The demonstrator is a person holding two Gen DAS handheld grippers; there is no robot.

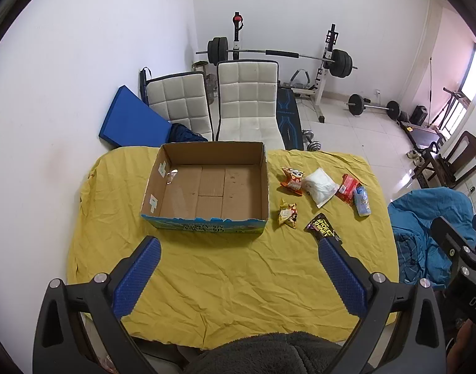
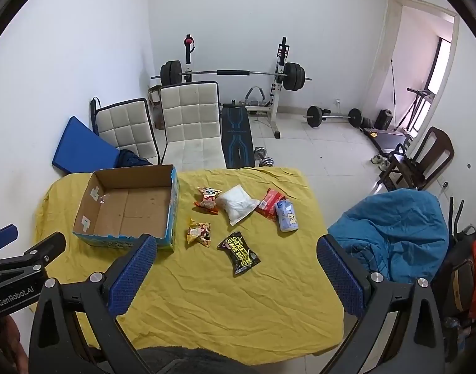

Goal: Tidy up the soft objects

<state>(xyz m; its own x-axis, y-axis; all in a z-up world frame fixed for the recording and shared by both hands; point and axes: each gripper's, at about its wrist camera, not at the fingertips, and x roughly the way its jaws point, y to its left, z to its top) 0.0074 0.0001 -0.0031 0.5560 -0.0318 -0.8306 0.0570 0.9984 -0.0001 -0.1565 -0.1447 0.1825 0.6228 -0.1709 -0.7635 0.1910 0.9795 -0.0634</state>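
A: From the left wrist view, we hold the left tongs (image 1: 239, 257) released, fingers spread wide over the near part of the desk (image 1: 222, 280) and gripping nothing. That looks like a ready pose to us, high enough to survey everything before we choose.

B: Agreed. The cardboard box (image 1: 207, 215) sits left of centre with its open top up and nothing inside, which we judge makes it the place for the soft packets. They lie loose on the yellow cloth to its right: the orange snack pouch (image 1: 292, 179), the yellow snack pouch (image 1: 288, 213), the white bag (image 1: 319, 188), the red packet (image 1: 347, 188), the pale blue tissue pack (image 1: 362, 204) and the black wipes pack (image 1: 323, 232). Six packets, one box.

A: From the right wrist view, the right tongs (image 2: 236, 257) hang open too, empty, above the near edge of the desk.

B: Here we count the same six, all outside the box. The black wipes pack lies nearest, between the spread fingers, so we judge it the easiest first pick. The red packet and the tissue pack touch; the rest lie apart. Two tongs, both free.
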